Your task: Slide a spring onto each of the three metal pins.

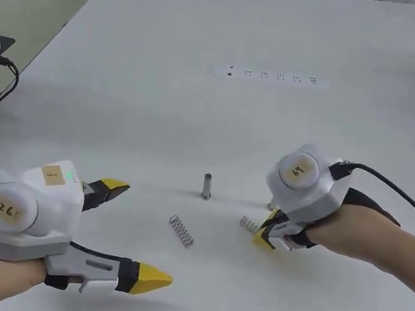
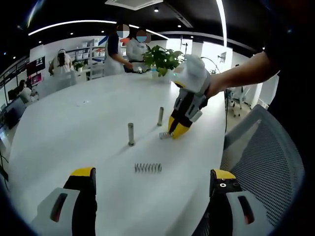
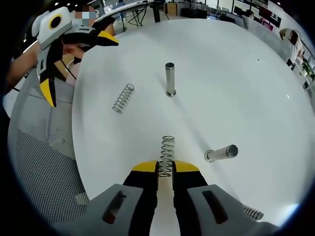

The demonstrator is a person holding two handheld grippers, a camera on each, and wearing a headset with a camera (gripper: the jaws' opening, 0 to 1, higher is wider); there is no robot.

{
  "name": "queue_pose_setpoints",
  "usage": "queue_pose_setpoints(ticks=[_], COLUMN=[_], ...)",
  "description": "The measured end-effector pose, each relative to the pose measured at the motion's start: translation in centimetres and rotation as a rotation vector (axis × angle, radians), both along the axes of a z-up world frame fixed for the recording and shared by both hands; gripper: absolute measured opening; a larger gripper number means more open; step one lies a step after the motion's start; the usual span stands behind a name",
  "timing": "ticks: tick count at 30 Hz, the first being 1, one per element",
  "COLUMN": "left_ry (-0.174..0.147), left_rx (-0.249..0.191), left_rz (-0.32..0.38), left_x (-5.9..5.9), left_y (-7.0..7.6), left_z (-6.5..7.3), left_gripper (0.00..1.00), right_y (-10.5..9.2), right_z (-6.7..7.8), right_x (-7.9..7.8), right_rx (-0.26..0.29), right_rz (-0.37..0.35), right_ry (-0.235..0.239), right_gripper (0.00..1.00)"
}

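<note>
My R gripper [image 3: 166, 168] pinches spring [image 3: 168, 146] end near table's [image 3: 246, 73] near edge; L gripper [image 2: 153, 173] spread, idle; step: apparently first pick-up; next needs lift, align w/ upright pin [image 3: 170, 78].

In the head view we look from above, forward and down across the table [image 1: 188, 78], with the left gripper [image 1: 138, 230] and right gripper [image 1: 264, 238] near the bottom edge. The left gripper view rides low over the table and faces across it to the right gripper, with the room behind. The right gripper view sits closer to the surface, its held spring [image 3: 167, 155] right in front, facing the left gripper. All three share the pin [image 1: 207, 186] and loose spring [image 1: 181, 230].
</note>
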State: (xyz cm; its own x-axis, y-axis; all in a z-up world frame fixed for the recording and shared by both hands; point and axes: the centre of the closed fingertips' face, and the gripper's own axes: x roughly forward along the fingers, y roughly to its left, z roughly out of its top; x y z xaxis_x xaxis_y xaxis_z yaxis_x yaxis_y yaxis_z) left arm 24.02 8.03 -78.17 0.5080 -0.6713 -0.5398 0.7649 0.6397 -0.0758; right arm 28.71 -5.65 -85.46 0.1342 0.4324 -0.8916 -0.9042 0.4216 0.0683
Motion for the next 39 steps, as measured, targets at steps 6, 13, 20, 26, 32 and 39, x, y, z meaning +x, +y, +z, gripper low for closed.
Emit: queue_pose_setpoints(ticks=[6,13,20,26,32,39], left_ry=[-0.001,-0.006,-0.006,-0.011,-0.019,-0.023], left_rx=[-0.002,-0.005,0.003,0.004,0.004,0.0], left_rz=[-0.002,-0.006,-0.011,-0.014,-0.024,-0.037], left_x=[0.0,0.2,0.1,0.1,0.0,-0.2], left_y=[-0.1,-0.3,-0.3,-0.5,-0.7,-1.1], left_z=[0.1,0.5,0.5,0.8,1.2,1.6], left_gripper=[0.93,0.93,0.93,0.93,0.93,0.92], right_y=[0.1,0.0,-0.5,-1.2,-1.9,-2.7], right_z=[0.1,0.3,1.1,1.5,2.3,3.1], right_x=[-0.1,0.2,-0.1,-0.3,-0.5,-0.9], right_rx=[-0.007,0.0,0.032,0.033,0.044,0.049], right_rz=[0.036,0.039,0.014,0.018,0.015,0.029], right_ry=[-0.036,-0.06,-0.036,-0.041,-0.047,-0.063], right_gripper=[0.08,0.08,0.08,0.08,0.08,0.08])
